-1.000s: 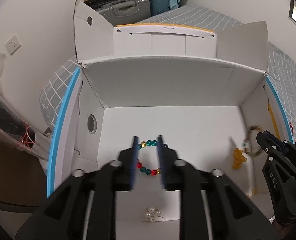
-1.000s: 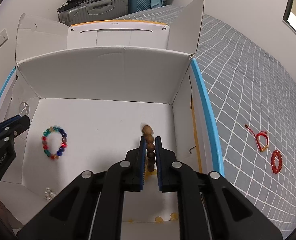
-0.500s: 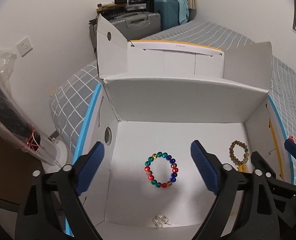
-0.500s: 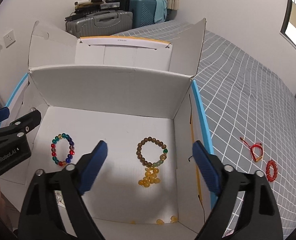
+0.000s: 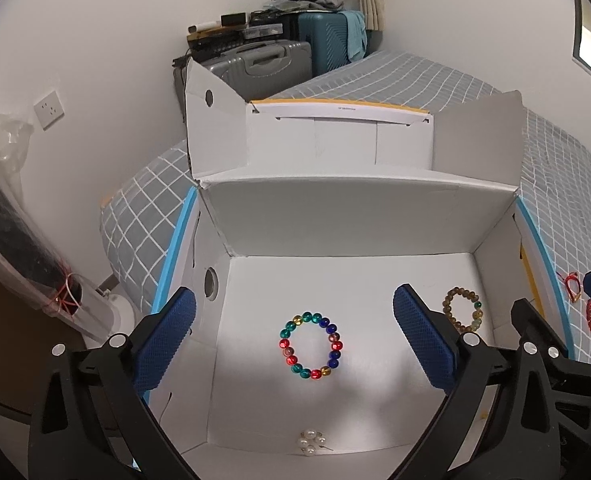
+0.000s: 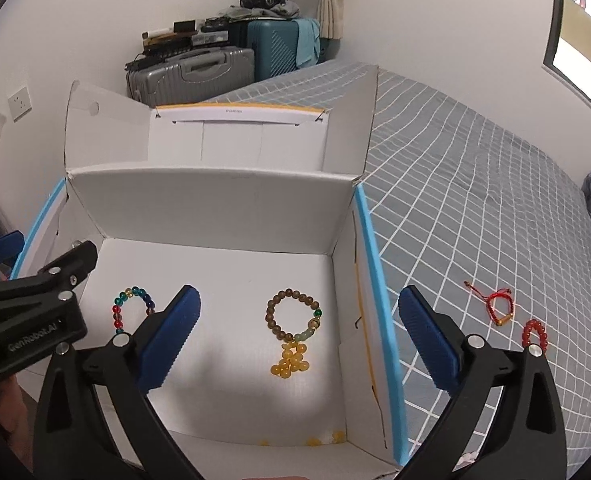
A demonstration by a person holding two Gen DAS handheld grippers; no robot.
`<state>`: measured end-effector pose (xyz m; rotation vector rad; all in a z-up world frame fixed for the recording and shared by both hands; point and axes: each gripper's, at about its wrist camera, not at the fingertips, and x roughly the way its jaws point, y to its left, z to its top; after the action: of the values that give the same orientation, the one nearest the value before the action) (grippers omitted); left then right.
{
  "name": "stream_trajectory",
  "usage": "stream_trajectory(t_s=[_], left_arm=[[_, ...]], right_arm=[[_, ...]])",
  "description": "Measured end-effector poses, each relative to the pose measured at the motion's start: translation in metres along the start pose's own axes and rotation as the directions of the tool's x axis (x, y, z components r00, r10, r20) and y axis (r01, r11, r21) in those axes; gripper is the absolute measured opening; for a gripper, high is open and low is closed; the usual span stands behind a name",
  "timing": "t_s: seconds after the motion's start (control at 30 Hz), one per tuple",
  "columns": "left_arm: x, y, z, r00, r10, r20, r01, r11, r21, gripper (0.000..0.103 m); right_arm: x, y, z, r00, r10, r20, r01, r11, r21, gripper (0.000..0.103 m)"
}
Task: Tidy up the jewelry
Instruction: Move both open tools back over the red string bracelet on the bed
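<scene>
At the far left of the left wrist view, a white wall socket point(image 5: 48, 109) sits on the wall beside a bundle wrapped in clear plastic point(image 5: 19, 248). The open white cardboard box with blue-edged sides point(image 5: 335, 216) rests on a bed covered in grey cloth with a white grid point(image 5: 435, 84), its flaps standing up at the back.

The left gripper point(image 5: 295, 340) hangs above the box floor, its blue-padded fingers point(image 5: 163, 340) spread wide and opening further, gripping nothing. Under the gap between them, the bracelet of round multicoloured glass beads point(image 5: 310, 346) lies flat on the box floor. Near the front wall lies a small cluster of white pearl beads point(image 5: 310, 439).

To the right, the right gripper point(image 6: 299, 338) is also over the box, jaws wide apart and opening further, empty. Below it lies the bracelet of brown wooden beads with a bunch of yellow beads hanging from it point(image 6: 293, 332), flat on the floor near the right wall. A few loose yellow beads point(image 6: 337, 435) sit by the front wall.

Outside the box, on the bedcover to the right, lie a red cord bracelet with a gold tube point(image 6: 495, 306) and, just beside it, a bracelet of red round beads point(image 6: 534, 334).

Grey and teal suitcases point(image 6: 223, 66) stand against the far wall.
</scene>
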<state>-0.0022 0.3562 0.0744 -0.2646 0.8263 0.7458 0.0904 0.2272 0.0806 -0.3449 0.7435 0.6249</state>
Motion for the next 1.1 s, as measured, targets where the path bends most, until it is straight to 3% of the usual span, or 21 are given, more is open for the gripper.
stream_trajectory(t_s=[0.3, 0.6, 0.9, 1.1], left_arm=[[-0.019, -0.020, 0.003, 0.999, -0.034, 0.027, 0.034, 0.999, 0.021, 0.097], [-0.041, -0.054, 0.002, 0.994, -0.097, 0.048, 0.094, 0.994, 0.058, 0.097], [-0.072, -0.125, -0.012, 0.980, -0.189, 0.054, 0.178, 0.970, 0.167, 0.097], [-0.089, -0.186, -0.026, 0.964, -0.264, 0.029, 0.249, 0.936, 0.247, 0.097]], right_arm=[[-0.033, -0.022, -0.004, 0.999, -0.037, 0.036, 0.036, 0.999, 0.031, 0.095], [-0.075, -0.078, -0.021, 0.990, -0.130, 0.054, 0.124, 0.987, 0.106, 0.095], [-0.133, -0.160, -0.068, 0.967, -0.255, 0.027, 0.243, 0.945, 0.221, 0.095], [-0.165, -0.209, -0.116, 0.950, -0.313, -0.022, 0.305, 0.905, 0.298, 0.095]])
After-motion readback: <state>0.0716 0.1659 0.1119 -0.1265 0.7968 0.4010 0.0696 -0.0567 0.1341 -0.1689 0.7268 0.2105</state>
